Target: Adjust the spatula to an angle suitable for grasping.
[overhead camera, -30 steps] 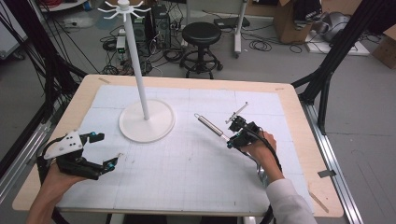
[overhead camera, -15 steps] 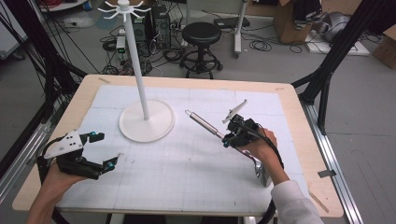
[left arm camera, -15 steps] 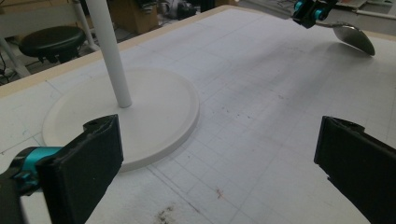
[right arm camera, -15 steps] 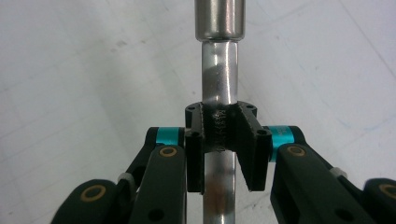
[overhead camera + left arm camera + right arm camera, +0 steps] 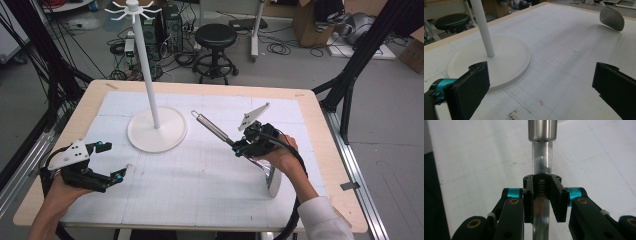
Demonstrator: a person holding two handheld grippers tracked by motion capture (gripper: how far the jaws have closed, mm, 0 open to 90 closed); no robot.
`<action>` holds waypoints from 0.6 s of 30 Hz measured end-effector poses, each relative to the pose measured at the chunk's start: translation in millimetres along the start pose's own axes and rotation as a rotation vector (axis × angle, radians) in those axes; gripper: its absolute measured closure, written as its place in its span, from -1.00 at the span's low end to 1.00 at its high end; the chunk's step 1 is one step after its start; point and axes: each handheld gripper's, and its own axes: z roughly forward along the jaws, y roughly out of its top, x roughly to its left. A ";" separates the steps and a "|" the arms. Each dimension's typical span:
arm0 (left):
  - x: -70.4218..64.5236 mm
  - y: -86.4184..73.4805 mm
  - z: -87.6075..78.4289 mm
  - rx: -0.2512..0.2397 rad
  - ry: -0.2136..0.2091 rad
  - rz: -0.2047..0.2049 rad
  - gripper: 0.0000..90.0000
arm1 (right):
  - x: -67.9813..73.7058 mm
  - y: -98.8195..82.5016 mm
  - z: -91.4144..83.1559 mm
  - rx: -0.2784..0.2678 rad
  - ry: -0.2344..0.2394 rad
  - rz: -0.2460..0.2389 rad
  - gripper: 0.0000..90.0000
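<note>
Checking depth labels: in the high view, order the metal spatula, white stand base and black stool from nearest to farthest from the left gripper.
From the left gripper:
1. White stand base, just beyond it, mid-table.
2. Metal spatula, across the table, in the right gripper.
3. Black stool, on the floor past the far edge.

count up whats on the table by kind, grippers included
grippers: 2, left gripper and right gripper
white hook stand: 1
metal ladle: 1, clamped in the right gripper's jaws
white grid mat: 1
total: 5
</note>
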 end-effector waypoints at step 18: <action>1.2 -0.5 0.0 0.003 0.001 0.000 -0.96 | 14.1 24.6 -21.9 -0.224 0.111 -0.095 0.67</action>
